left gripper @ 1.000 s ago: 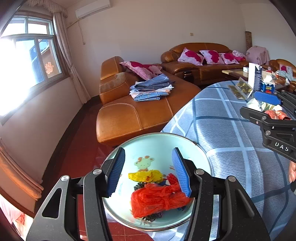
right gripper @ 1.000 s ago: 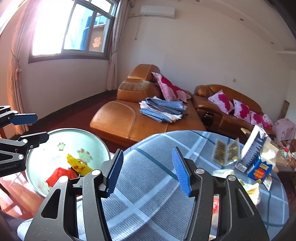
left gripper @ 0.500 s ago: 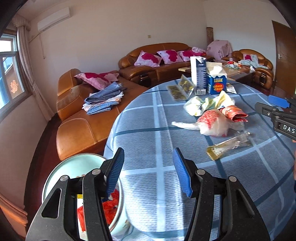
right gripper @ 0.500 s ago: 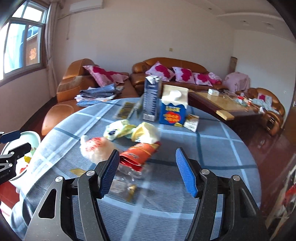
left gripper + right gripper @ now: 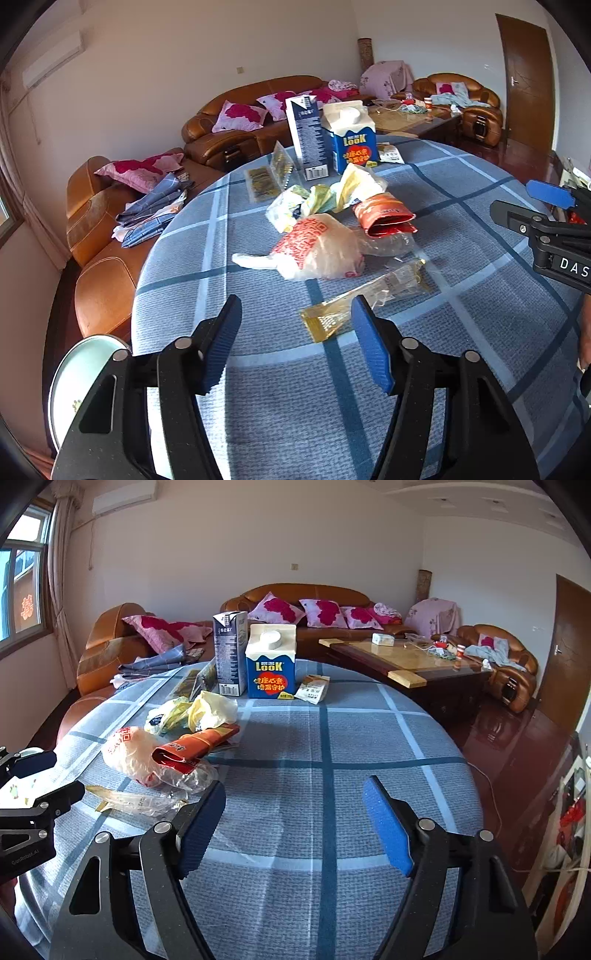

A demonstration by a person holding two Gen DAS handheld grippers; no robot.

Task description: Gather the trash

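Trash sits in a loose pile on the round table (image 5: 461, 350) with the blue plaid cloth, left of centre. Far left, off the table edge and low, the pale green bin (image 5: 79, 373) shows only its rim. Left gripper (image 5: 295, 345) hovers over the near-left cloth, jaws spread wide, nothing between them. Just beyond its right finger lies a flat clear-and-gold wrapper (image 5: 365, 301). Past that, a white plastic bag with red print (image 5: 317, 251), touching a red-orange snack pouch (image 5: 384, 218) on its right, crumpled clear plastic under both. Behind them, crumpled yellow-white bags (image 5: 325, 197). Far side of table: two gold packets (image 5: 271, 173), an upright dark blue carton (image 5: 306, 136), then a blue LOOK milk carton (image 5: 351, 138) just beside it, and a small flat sachet (image 5: 389, 153) to the right. Right gripper (image 5: 295, 825) is over the near-centre cloth, right of the pile, jaws also wide apart and empty. Brown leather sofas (image 5: 306, 605) with pink cushions and a glass-top coffee table (image 5: 406, 653) stand behind.
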